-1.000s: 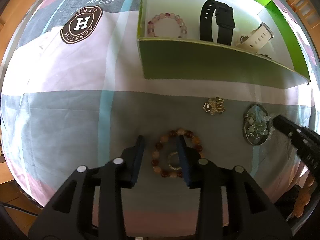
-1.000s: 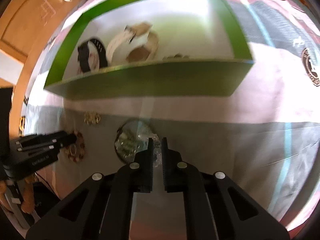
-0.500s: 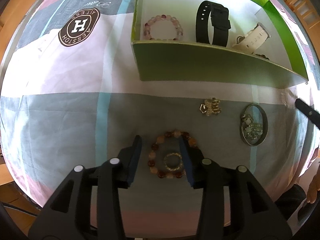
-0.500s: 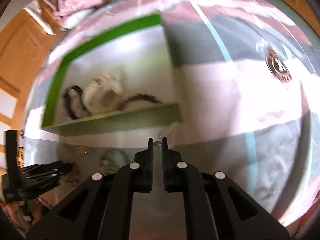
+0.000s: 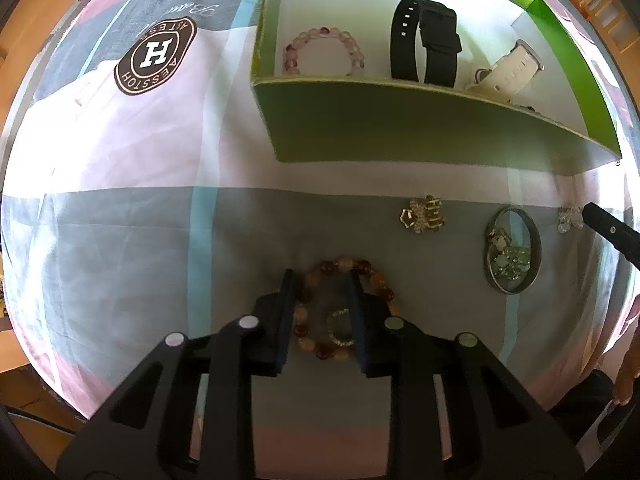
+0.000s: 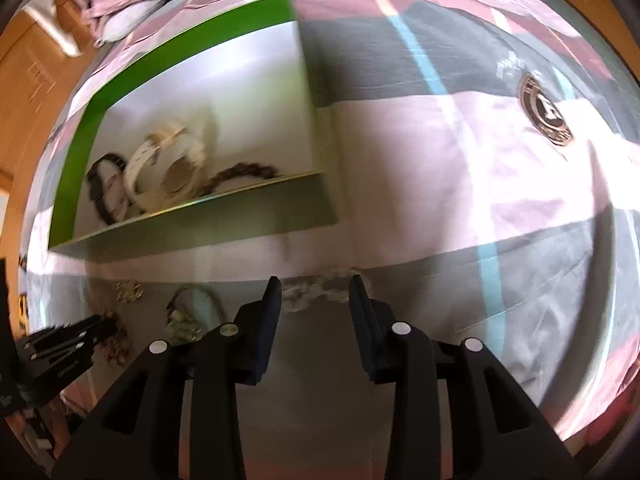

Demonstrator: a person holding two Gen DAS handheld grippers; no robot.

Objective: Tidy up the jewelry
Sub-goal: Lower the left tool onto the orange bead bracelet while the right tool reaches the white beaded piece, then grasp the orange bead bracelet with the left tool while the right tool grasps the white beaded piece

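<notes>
Brown bead bracelet [image 5: 344,312] lay flat on the bedsheet [image 5: 120,240], a small sparkly ring [image 5: 340,328] inside its loop. Left tool [image 5: 320,280] sat low over it, jaws spread wide: left finger just outside the bracelet's left edge, right finger over the loop, nothing gripped. Far left on the sheet, a round brown H logo [image 5: 155,56]. Right of that, the green box [image 5: 400,128] with white floor held a pink bead bracelet [image 5: 323,54], then a black watch strap [image 5: 424,50], then a white watch [image 5: 506,72]. In front of the box on the sheet: gold crystal clip [image 5: 422,216], then a grey oval bangle [image 5: 513,256] with green stone pieces inside, then a small clear crystal piece [image 5: 568,219] just beside the right tool's tip at the frame edge.

Right wrist view was motion-blurred. The left tool appeared at lower left, near the bangle [image 6: 196,304]. Right tool [image 6: 316,284] was also spread wide, holding nothing; a pale beaded piece [image 6: 316,292] lay on the sheet between its fingertips, contact unclear. Box [image 6: 200,224] sat upper left, with the watches and a dark strand [image 6: 244,172] inside.
</notes>
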